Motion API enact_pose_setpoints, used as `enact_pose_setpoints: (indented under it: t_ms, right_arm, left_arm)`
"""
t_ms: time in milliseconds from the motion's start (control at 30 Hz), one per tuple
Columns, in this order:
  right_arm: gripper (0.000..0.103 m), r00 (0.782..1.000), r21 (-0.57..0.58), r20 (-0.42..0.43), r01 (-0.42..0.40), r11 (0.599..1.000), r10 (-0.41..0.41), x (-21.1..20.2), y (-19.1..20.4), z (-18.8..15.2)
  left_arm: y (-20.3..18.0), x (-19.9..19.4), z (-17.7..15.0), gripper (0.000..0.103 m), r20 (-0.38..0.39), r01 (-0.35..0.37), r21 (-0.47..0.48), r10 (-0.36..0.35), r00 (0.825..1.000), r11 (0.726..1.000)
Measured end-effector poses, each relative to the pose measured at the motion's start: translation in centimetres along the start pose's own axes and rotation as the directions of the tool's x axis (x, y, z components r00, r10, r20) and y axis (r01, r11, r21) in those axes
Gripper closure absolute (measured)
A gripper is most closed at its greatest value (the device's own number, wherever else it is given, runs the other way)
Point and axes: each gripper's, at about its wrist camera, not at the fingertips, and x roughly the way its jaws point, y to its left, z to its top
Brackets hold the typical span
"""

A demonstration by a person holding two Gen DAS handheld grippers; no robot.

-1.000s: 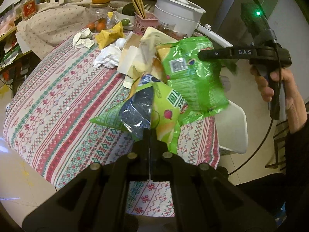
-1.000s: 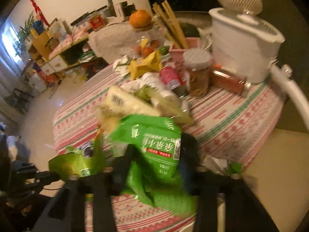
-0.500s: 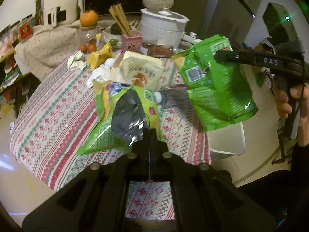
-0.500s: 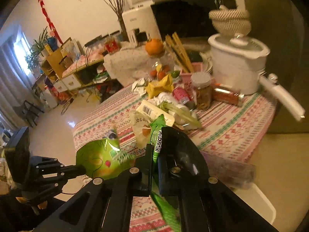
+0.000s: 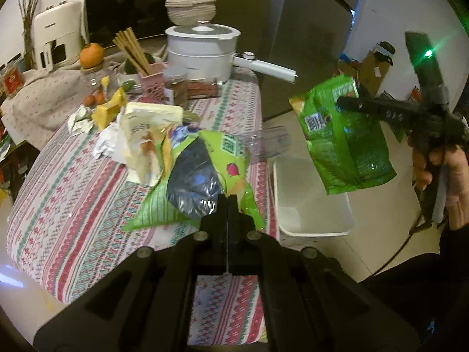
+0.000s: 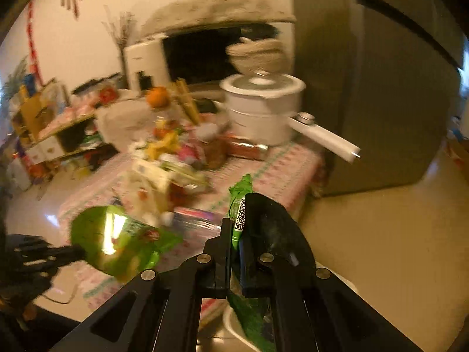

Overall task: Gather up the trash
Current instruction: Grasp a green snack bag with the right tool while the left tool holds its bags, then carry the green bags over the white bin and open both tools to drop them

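Observation:
My left gripper (image 5: 228, 202) is shut on a light green snack bag (image 5: 202, 176) with a dark foil inside, held above the table's right edge. It also shows in the right wrist view (image 6: 117, 243). My right gripper (image 6: 239, 231) is shut on a darker green snack bag (image 6: 240, 205), held in the air over a white bin (image 5: 310, 199) beside the table. In the left wrist view this bag (image 5: 343, 135) hangs from the right gripper (image 5: 346, 104). More trash lies on the table: a cream wrapper (image 5: 146, 123), crumpled paper (image 5: 104, 143), a yellow wrapper (image 5: 110, 108).
The patterned tablecloth (image 5: 73, 190) covers the table. At its far end stand a white pot (image 5: 202, 50) with a long handle, a pink chopstick holder (image 5: 151, 85), a jar (image 5: 176, 85) and an orange (image 5: 92, 54). A clear plastic bottle (image 5: 266, 143) lies at the table's right edge.
Both grippers have lifted and pulled back from the trash pile. The right gripper has carried its green bag to the right, off the table and over the white bin.

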Motion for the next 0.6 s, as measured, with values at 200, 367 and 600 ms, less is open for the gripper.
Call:
enact_pose_setpoints:
  t_ms: [200, 367, 600]
  right_arm:
    - [0.099, 0.993, 0.059, -0.065, 0.103, 0.993, -0.099, 2.7, -4.2, -1.6]
    - [0.099, 0.986, 0.135, -0.145, 0.104, 0.985, -0.085, 5.6, -6.9, -3.1]
    - [0.095, 0.968, 0.148, -0.236, 0.124, 0.981, -0.087, 7.6, -8.4, -5.0]
  left_arm:
    - [-2.3, 0.9, 0.4, 0.103, -0.004, 0.046, 0.037, -0.046, 0.999, 0.998]
    - [-4.9, 1.7, 1.1, 0.103, -0.011, 0.088, 0.067, -0.087, 0.996, 0.994]
    - [-9.4, 4.2, 2.0, 0.103, -0.041, 0.180, 0.107, -0.177, 0.983, 0.978]
